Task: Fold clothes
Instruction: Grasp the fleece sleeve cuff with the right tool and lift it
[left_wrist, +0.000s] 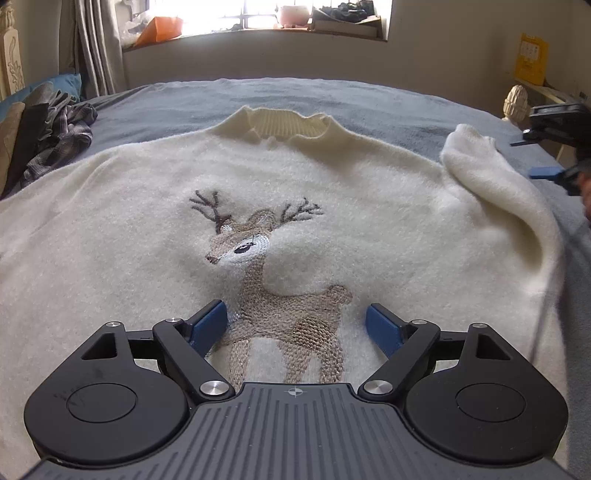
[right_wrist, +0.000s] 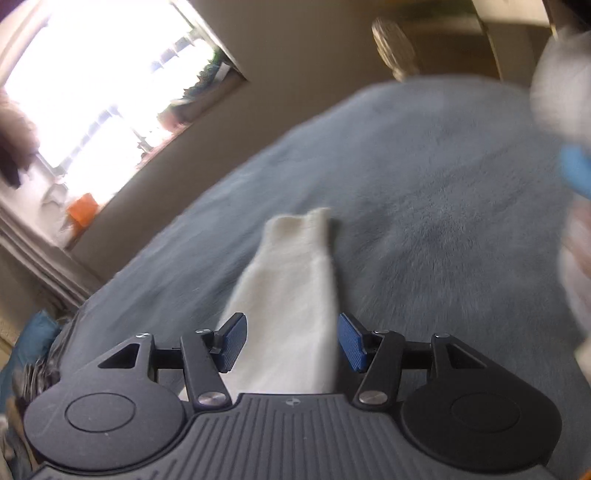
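a fuzzy cream sweater (left_wrist: 332, 192) with embroidered deer is spread on a grey bed (left_wrist: 295, 99); left claw (left_wrist: 295, 328) held wide open, empty; right claw (right_wrist: 291, 341) parted around the sleeve (right_wrist: 291, 295).

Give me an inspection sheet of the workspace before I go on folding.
Surface: grey-blue bed cover, bare around the garment.
Job's things: cream sweater spread face up, deer motif showing; its sleeve bent up at one side.
Clutter: crumpled plaid cloth at the bed's far corner.
Grippers: left gripper open over the deer; right gripper open, sleeve between the jaws, ungripped.
Cables: nothing seen.
Surroundings: bright window, orange bag on the sill, curtain.
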